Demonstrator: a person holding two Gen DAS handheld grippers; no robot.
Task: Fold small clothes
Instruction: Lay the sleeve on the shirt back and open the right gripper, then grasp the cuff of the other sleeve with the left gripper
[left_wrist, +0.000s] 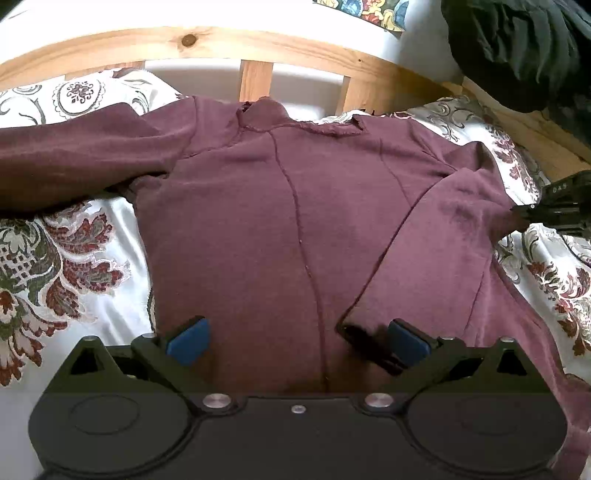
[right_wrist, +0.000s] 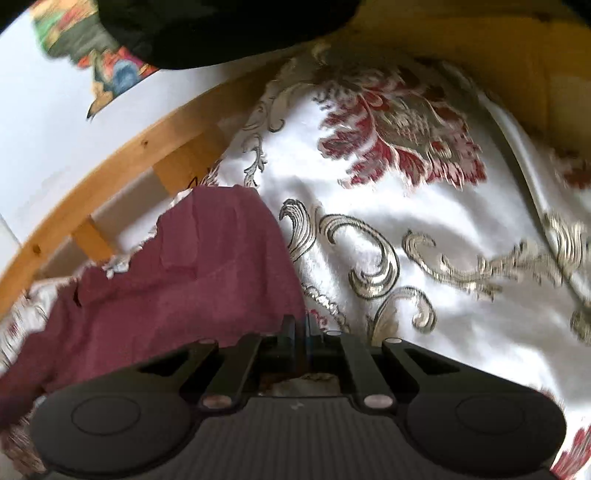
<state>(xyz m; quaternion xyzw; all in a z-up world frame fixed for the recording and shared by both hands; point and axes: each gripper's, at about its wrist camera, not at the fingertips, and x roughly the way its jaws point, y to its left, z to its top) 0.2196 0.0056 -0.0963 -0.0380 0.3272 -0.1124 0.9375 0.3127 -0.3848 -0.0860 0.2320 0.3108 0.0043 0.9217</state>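
One garment is in play: a maroon long-sleeved top lying flat on the floral bedspread, seams outward, its collar toward the wooden bed frame well ahead of the left gripper. Its body sits directly between and ahead of the left fingers, which are spread wide and hold nothing. One sleeve stretches away past the left finger, unfolded. The other sleeve runs off past the right finger, where the right gripper has its fingers pressed together, seemingly pinching the sleeve's edge; in the right wrist view the cloth meets the closed fingertips on their left side, with bare bedspread ahead and to their right.

Judging by this, folding has barely started: the top is spread out, and at most the first sleeve fold is being set up. Both sleeves and the body fold remain.

Small white lettering on the right gripper's body reads roughly "D&S"; nothing else is legible.
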